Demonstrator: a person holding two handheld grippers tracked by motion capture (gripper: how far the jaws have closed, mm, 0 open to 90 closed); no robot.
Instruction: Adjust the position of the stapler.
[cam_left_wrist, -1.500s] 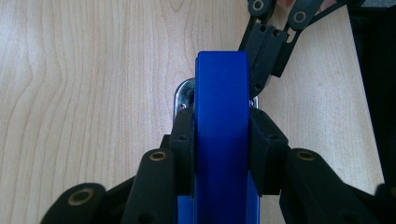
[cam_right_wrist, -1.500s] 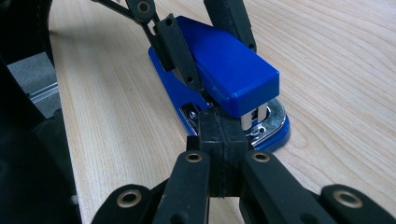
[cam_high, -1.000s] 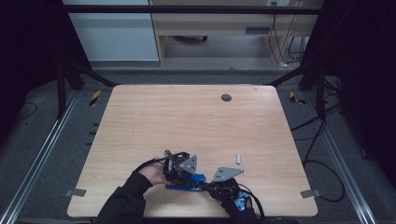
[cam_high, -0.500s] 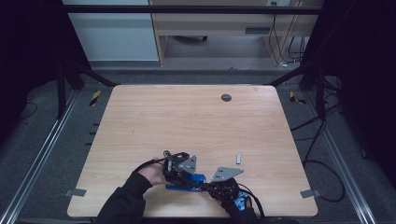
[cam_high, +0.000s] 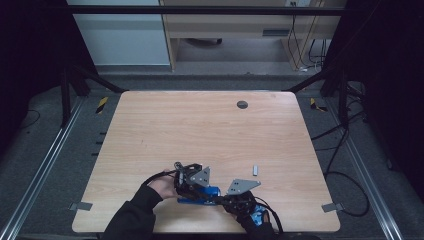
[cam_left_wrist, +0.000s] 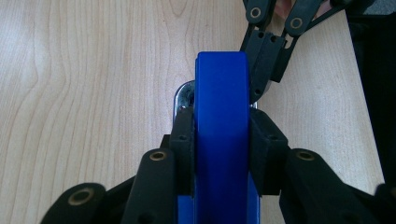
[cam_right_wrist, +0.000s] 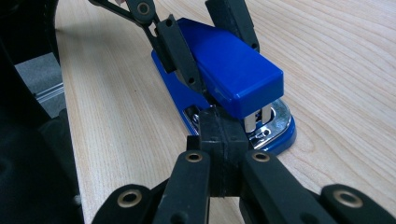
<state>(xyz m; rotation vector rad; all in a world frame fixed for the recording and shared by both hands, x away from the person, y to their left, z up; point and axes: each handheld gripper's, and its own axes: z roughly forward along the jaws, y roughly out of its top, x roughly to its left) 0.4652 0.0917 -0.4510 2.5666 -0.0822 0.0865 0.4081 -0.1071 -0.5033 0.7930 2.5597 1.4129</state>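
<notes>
Blue stapler (cam_high: 199, 194) sat at the near edge of the table (cam_high: 200, 130), a little left of centre, lying flat on its base.

My left tongs (cam_left_wrist: 223, 140) were partly closed on it, one pad on each flank of the blue top arm, gripping it across its width. In the right gripper view the same two jaws came down over the stapler's back half.

My right tongs (cam_right_wrist: 223, 144) were fully shut with nothing between the pads, their joined tip set at the stapler's front end, just at the gap where the metal staple channel (cam_right_wrist: 261, 122) showed under the blue nose. Could not tell whether the tip touched metal or only hovered at it.

Judged: steadying done, stapler secured. The work at the mouth looked barely started; top arm was only slightly raised.

A small grey piece (cam_high: 255, 170) lay apart to the right, farther out on the table, untouched.
</notes>
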